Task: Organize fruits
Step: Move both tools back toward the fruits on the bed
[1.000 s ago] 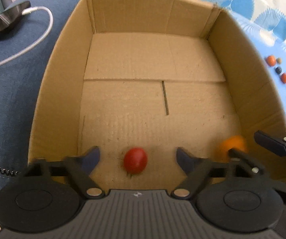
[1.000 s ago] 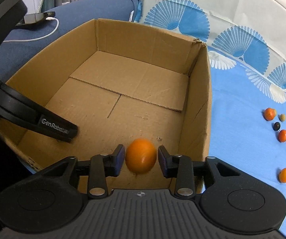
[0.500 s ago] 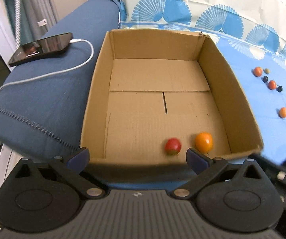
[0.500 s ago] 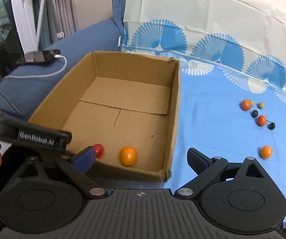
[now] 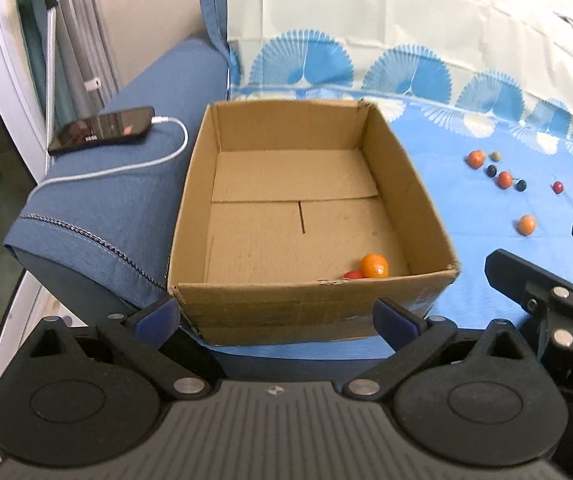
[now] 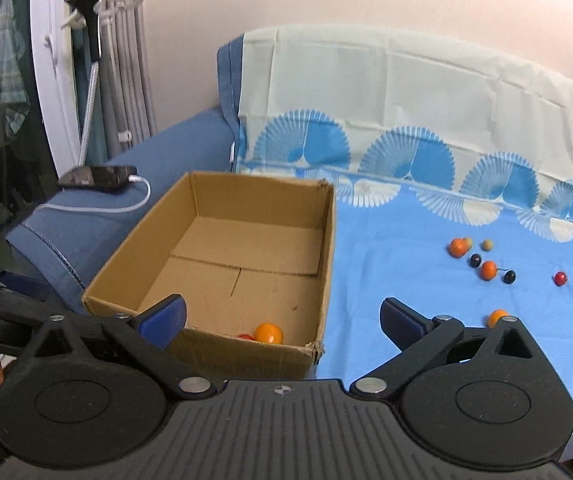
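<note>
a plain corrugated cardboard box (image 5: pixel 294 304), rectangular with raw flap seams on its floor, sits on a smooth blue cloth (image 6: pixel 406 264) printed with white and blue fan shapes. in its near right corner a round dimpled orange fruit (image 5: pixel 374 266) touches a small glossy red fruit (image 5: pixel 352 275). more small round fruits (image 6: pixel 488 270), orange, dark and red, lie scattered on the cloth well right of the box. the left gripper (image 5: pixel 278 314) and right gripper (image 6: pixel 282 312), matte black plastic with blue pads, both have jaws spread wide, holding nothing. a black phone (image 5: pixel 102 130) with white cable rests on the woven blue armrest. no legible writing.
</note>
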`<action>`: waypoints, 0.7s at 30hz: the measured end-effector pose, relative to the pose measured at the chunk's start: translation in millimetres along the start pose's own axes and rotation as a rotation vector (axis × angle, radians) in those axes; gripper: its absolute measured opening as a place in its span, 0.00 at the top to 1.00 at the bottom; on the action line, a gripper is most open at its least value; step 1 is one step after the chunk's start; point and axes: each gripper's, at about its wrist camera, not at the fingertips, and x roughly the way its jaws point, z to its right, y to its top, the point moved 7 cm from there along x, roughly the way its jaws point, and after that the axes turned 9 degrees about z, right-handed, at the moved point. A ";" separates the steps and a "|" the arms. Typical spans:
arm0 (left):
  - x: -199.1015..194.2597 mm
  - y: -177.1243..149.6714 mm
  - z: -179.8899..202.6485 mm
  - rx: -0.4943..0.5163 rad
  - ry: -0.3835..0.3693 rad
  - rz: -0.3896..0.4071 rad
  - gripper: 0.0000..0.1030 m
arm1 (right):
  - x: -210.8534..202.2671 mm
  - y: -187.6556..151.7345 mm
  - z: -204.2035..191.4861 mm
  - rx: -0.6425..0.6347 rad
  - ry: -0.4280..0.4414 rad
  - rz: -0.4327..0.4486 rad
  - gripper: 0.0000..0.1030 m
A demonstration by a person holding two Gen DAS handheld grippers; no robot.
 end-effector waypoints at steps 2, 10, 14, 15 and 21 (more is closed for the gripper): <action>-8.2 -0.5 1.5 0.000 -0.002 0.013 0.00 | -8.8 0.6 1.0 0.011 -0.001 0.015 0.01; -36.5 -0.2 6.5 -0.004 0.003 0.064 0.00 | -38.9 5.3 -0.1 0.005 0.005 0.079 0.01; -46.0 0.9 10.1 0.009 0.008 0.085 0.00 | -46.9 8.4 -0.2 0.006 0.005 0.102 0.01; -48.2 0.4 9.3 0.009 0.007 0.087 0.00 | -48.2 8.6 -0.1 0.007 0.005 0.105 0.01; -51.6 1.0 10.1 0.014 0.008 0.096 0.00 | -52.8 10.0 0.8 0.010 0.002 0.120 0.01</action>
